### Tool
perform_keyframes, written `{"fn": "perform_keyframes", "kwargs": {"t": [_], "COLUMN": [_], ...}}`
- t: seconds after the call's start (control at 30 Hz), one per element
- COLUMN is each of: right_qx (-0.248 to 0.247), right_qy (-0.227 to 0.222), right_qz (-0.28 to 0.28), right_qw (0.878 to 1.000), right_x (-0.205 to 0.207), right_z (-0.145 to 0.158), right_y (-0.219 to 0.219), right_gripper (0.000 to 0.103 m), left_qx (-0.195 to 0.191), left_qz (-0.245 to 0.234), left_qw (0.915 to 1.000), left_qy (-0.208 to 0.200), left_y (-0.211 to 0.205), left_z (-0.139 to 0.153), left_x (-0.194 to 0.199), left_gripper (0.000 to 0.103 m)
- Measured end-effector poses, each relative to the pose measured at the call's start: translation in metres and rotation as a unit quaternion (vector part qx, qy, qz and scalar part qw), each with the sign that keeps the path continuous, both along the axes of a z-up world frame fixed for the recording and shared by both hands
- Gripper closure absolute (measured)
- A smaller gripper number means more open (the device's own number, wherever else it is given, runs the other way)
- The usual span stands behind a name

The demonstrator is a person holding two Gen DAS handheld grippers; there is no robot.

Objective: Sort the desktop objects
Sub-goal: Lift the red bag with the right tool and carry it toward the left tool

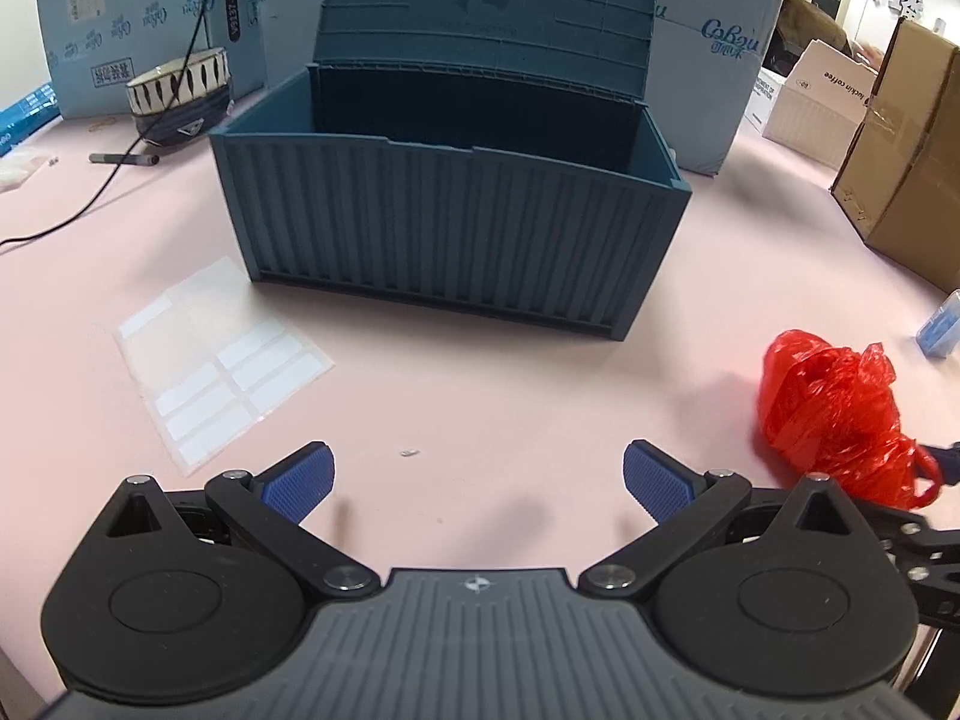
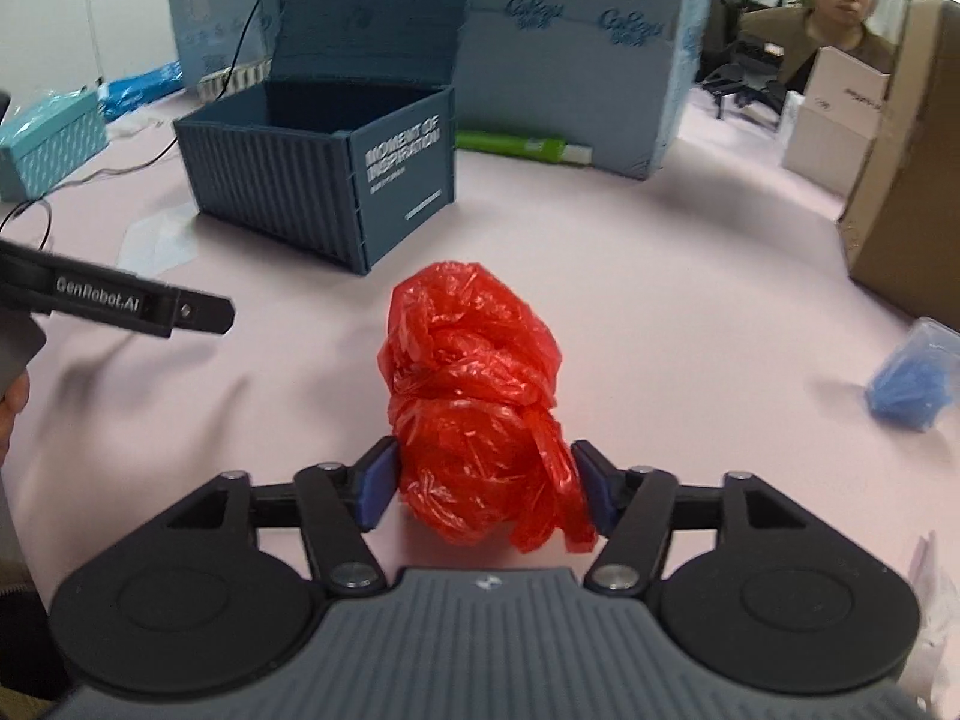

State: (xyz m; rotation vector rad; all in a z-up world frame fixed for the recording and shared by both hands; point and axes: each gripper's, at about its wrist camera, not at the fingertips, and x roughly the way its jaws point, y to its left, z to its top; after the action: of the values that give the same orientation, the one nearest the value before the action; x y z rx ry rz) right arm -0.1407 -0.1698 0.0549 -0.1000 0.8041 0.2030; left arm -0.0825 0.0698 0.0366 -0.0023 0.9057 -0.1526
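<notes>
A crumpled red plastic bag [image 2: 474, 396] lies on the pink table. My right gripper [image 2: 483, 489] has both blue pads against the bag's near end, shut on it. The bag also shows in the left wrist view [image 1: 834, 408] at the right. My left gripper [image 1: 477, 480] is open and empty, low over the table. It appears in the right wrist view [image 2: 138, 303] at the left. A dark blue container-style storage box [image 1: 456, 210] stands ahead with its lid up; it also shows in the right wrist view [image 2: 318, 174].
A sheet of white labels [image 1: 222, 360] lies left of the box. A bowl [image 1: 180, 96], a pen [image 1: 123, 159] and a black cable are at the far left. Cardboard boxes [image 1: 906, 150] stand at the right. A blue packet [image 2: 918, 378] and a green tube [image 2: 519, 145] lie on the table.
</notes>
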Motion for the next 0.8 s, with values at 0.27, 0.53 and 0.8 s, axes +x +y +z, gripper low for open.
{"fn": "perform_keyframes", "kwargs": {"t": [0.27, 0.53, 0.8], "right_qx": [-0.016, -0.03, -0.067], "right_qy": [-0.036, -0.056, -0.027], "right_qz": [-0.059, -0.013, 0.098], "right_qw": [0.997, 0.998, 0.993], "right_x": [-0.008, 0.0, 0.036], "right_z": [0.008, 0.009, -0.007], "right_y": [-0.004, 0.018, 0.041], "right_gripper": [0.007, 0.006, 0.006], "left_qx": [0.013, 0.016, 0.026], "left_qz": [0.009, -0.011, 0.009], "left_qw": [0.9999, 0.9998, 0.9996], "left_qy": [-0.002, -0.003, 0.005], "left_y": [0.004, 0.0, 0.016], "left_z": [0.0, 0.002, 0.0], "left_x": [0.001, 0.002, 0.003], "left_gripper": [0.0, 0.0, 0.0]}}
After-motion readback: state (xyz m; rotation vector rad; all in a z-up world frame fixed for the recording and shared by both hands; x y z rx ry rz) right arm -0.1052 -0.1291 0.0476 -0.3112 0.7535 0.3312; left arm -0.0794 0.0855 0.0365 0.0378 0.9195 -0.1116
